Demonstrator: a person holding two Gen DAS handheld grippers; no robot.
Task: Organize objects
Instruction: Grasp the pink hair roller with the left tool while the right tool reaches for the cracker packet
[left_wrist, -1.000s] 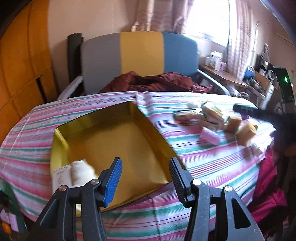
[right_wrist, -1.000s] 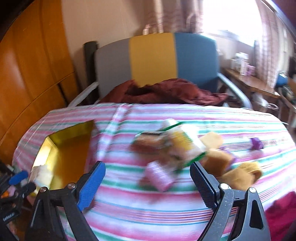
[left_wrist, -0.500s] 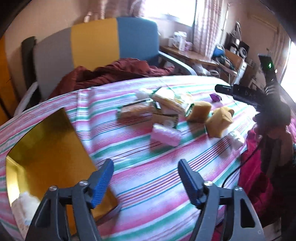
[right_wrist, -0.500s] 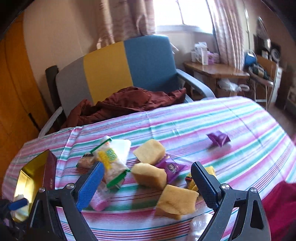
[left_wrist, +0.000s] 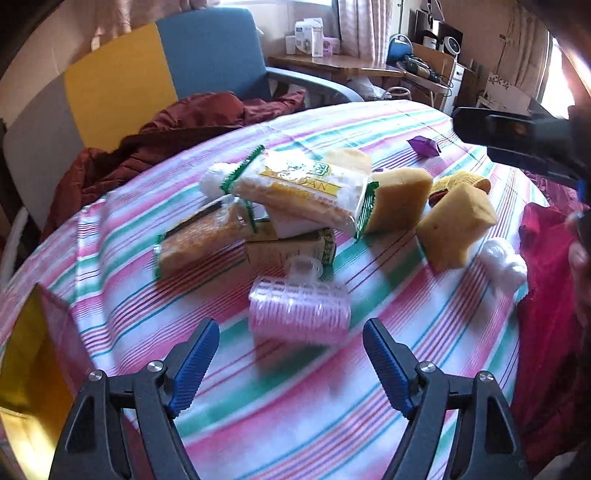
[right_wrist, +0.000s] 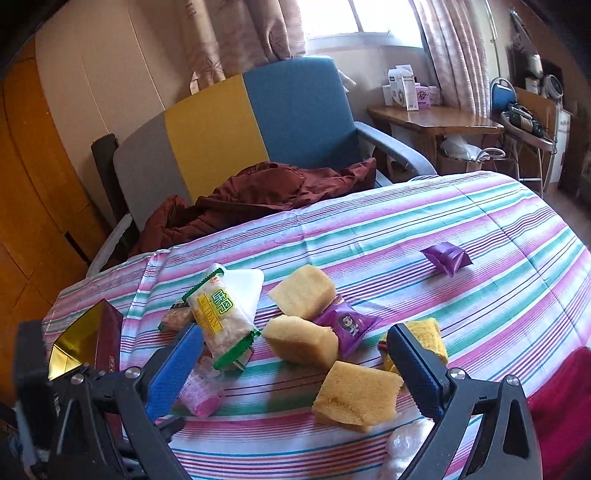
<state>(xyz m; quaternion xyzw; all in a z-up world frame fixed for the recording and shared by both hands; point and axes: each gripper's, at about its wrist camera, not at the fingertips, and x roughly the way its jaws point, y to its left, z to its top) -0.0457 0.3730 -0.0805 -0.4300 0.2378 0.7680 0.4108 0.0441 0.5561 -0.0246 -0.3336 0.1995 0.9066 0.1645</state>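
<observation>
Between the wide-spread fingers of our left claw (left_wrist: 290, 363) we are facing the pink hair roller (left_wrist: 298, 312), lying just ahead on the striped worktop (left_wrist: 258, 424), long axis crosswise to the fingers. Our right claw (right_wrist: 295, 373), empty and gaping, is hanging over the sponges (right_wrist: 356, 400), farther from it.

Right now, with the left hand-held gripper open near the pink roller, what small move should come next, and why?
Probably ease the left hand-held gripper forward so its open jaws straddle the pink hair roller, then close. The roller lies alone on the striped cloth, just ahead of the fingertips and roughly centred between them, nearer than the snack pile.
</observation>
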